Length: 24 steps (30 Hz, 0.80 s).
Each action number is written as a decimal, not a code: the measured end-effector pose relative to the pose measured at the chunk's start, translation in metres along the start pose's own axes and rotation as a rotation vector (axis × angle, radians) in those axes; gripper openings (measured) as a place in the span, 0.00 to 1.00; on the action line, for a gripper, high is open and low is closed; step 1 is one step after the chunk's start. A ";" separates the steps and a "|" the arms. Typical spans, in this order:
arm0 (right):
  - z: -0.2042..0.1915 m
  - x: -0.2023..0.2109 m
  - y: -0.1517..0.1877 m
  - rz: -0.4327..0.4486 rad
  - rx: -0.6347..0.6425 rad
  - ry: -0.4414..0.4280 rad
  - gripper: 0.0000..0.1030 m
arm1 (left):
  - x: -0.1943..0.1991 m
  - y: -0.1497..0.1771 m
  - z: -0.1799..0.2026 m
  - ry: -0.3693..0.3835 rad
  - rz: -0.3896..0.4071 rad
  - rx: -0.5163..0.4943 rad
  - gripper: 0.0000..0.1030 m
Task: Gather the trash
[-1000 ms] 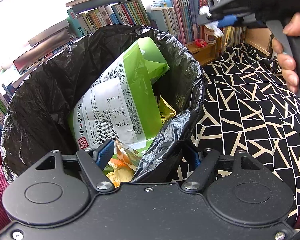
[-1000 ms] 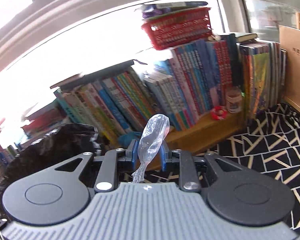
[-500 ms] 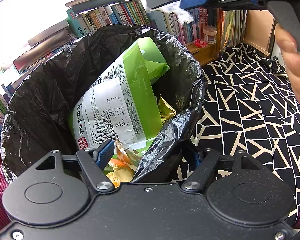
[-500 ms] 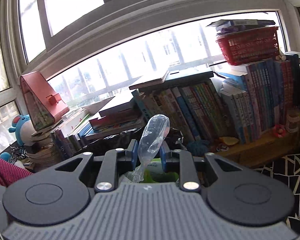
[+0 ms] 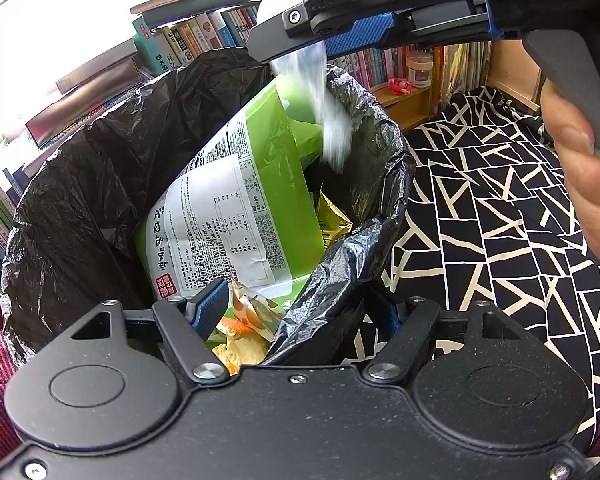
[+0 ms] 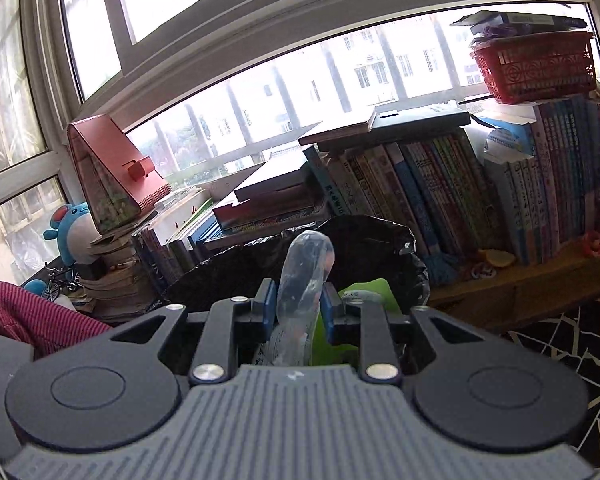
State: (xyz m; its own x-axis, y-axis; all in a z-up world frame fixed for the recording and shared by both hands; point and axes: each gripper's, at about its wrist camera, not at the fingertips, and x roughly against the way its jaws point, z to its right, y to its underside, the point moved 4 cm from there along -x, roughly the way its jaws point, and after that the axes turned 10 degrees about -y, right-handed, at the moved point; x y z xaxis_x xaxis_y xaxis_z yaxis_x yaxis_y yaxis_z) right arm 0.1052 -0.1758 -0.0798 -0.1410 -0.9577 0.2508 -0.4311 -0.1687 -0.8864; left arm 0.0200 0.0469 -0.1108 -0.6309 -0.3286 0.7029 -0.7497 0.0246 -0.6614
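A bin lined with a black bag (image 5: pixel 100 184) stands close in front in the left wrist view. It holds a large green package (image 5: pixel 268 184), a yellow wrapper (image 5: pixel 332 220) and orange scraps (image 5: pixel 240 344). My left gripper (image 5: pixel 296 312) is shut on the bin's near rim, one finger inside and one outside. My right gripper (image 5: pixel 284 40) hovers over the bin's far side, shut on a clear plastic wrapper (image 5: pixel 328 120) whose blurred tail hangs down into the opening. In the right wrist view the wrapper (image 6: pixel 306 272) stands between the fingers of the right gripper (image 6: pixel 298 304), above the bag (image 6: pixel 372 240).
Rows of books (image 6: pixel 420 184) and a red basket (image 6: pixel 536 68) line the window ledge behind the bin. A black-and-white patterned cloth (image 5: pixel 500 208) covers the surface to the right. A person's hand (image 5: pixel 580 168) holds the right gripper's handle. A red striped fabric (image 6: pixel 28 312) lies at the left.
The right gripper has swung left and forward with the wrapper, from beside the bin to over its opening. The wrapper's tail now dangles inside the rim. The left gripper has not moved.
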 end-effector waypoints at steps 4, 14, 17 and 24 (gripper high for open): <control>0.000 0.000 0.001 -0.004 -0.002 -0.001 0.31 | 0.000 0.000 0.000 -0.001 0.000 -0.001 0.71; 0.002 -0.001 0.001 -0.006 -0.008 0.009 0.39 | 0.000 0.000 0.000 -0.001 0.001 -0.001 0.71; 0.003 0.000 0.001 -0.005 -0.008 0.014 0.45 | 0.000 0.000 0.000 0.000 0.001 -0.001 0.71; 0.004 0.005 -0.003 0.019 -0.011 0.049 0.64 | 0.002 -0.001 -0.001 -0.017 0.006 0.004 0.71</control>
State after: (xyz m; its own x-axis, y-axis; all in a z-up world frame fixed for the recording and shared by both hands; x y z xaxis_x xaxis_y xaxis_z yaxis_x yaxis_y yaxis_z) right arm 0.1098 -0.1808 -0.0774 -0.1928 -0.9481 0.2530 -0.4377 -0.1477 -0.8869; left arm 0.0193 0.0475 -0.1078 -0.6320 -0.3448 0.6941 -0.7448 0.0227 -0.6669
